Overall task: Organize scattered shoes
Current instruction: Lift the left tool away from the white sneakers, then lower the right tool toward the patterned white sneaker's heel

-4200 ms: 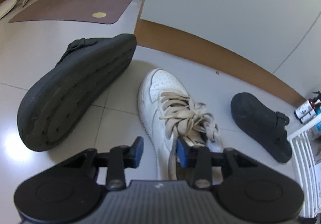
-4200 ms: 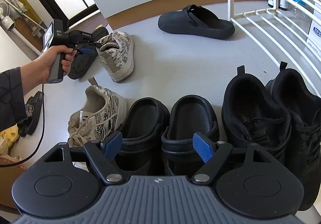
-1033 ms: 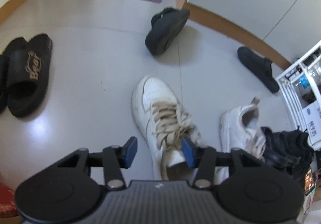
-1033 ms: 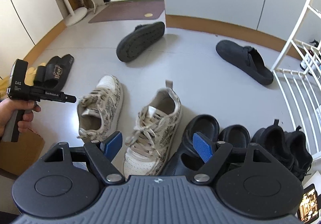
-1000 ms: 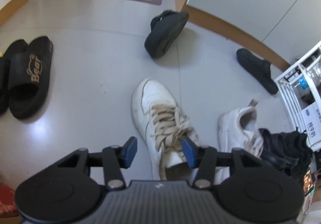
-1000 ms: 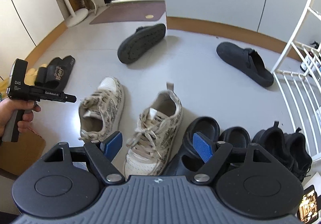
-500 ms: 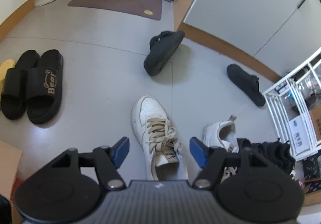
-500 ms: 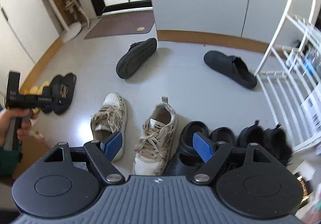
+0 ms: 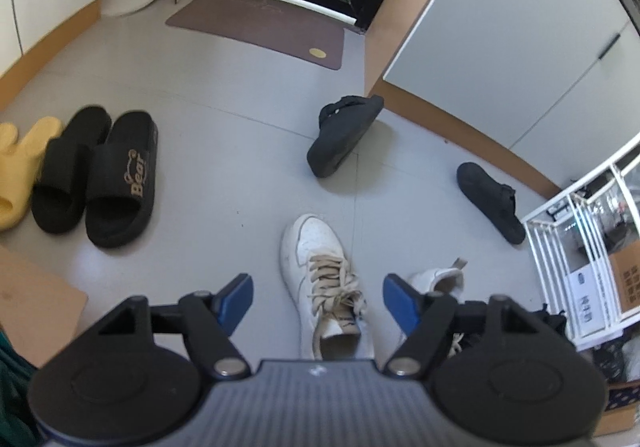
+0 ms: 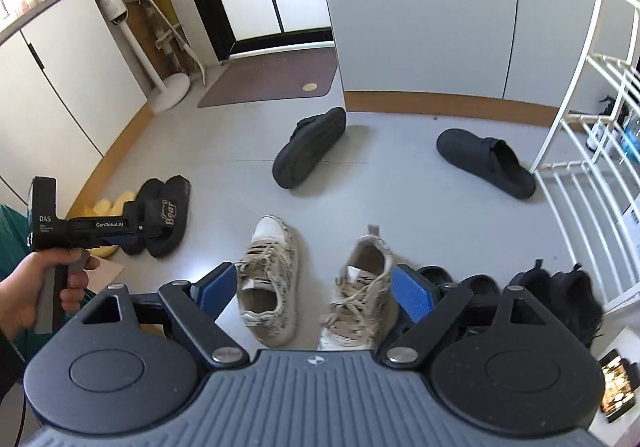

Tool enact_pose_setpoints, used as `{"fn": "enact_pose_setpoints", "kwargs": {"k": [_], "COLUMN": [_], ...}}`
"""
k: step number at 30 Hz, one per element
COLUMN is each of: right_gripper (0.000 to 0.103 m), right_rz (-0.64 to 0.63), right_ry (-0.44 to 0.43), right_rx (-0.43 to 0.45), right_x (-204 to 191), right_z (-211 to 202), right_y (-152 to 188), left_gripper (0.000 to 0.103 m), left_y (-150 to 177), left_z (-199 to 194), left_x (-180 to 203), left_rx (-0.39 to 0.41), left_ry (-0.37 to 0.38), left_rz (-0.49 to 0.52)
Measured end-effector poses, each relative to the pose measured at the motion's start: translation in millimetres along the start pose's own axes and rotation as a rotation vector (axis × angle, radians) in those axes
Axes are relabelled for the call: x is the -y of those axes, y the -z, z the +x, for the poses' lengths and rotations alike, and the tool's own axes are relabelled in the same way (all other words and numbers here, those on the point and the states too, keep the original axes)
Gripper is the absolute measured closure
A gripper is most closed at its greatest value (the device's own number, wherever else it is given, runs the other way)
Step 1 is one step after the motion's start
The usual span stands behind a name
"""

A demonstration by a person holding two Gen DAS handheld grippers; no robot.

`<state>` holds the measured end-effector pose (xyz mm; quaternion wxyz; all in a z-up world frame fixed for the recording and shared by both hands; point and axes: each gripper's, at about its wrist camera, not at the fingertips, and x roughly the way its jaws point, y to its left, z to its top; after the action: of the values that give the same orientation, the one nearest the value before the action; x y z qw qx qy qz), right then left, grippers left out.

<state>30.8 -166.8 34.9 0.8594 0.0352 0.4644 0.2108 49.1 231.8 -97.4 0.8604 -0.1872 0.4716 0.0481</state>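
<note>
Left gripper (image 9: 316, 297) and right gripper (image 10: 310, 287): both spread, empty, held high, likely surveying. White sneakers (image 10: 270, 279) side by side, joining the row beside black clogs (image 10: 460, 283). Far off: dark mules (image 10: 308, 149), one tipped, apart, unpaired.

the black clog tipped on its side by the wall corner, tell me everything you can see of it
The black clog looks like matte foam or rubber. It is tipped on its side, the dimpled sole facing the cameras and a strap at the upper end. It lies on the grey floor beside the wall corner, apart from the other shoes.
</note>
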Motion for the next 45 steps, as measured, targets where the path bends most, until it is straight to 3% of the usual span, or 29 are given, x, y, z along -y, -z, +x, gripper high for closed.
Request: {"fn": "enact_pose_setpoints", "kwargs": {"k": [7,13,21,34,37,45], "right_gripper": [0.015,0.015,0.015,0.015,0.015,0.015], "right_rz": [0.076,0.123,-0.018,-0.091,-0.087,-0.04], "right_ry": [-0.013,-0.058,-0.032,0.038,0.033,-0.007], "right_rx": [-0.033,-0.026,-0.058,-0.092,-0.093,-0.066], "right_x": [12,14,-11,-35,-38,-38], "right_z": [32,35,73,116,112,114], "right_y": [15,8,8,8,8,13], "left_gripper": [0.029,0.029,0.027,0.027,0.027,0.027], "left_y": [-12,-26,-11,19,19,25], "left_z": [-4,-5,17,51,51,50], "left_x": [7,12,10,11,7,7], "left_rx": [0.005,0.028,0.026,-0.016,-0.013,-0.006], "left_ry": [-0.042,-0.049,-0.063,-0.039,-0.018,-0.033], "left_rz": [0.023,0.031,0.048,0.077,0.045,0.078]}}
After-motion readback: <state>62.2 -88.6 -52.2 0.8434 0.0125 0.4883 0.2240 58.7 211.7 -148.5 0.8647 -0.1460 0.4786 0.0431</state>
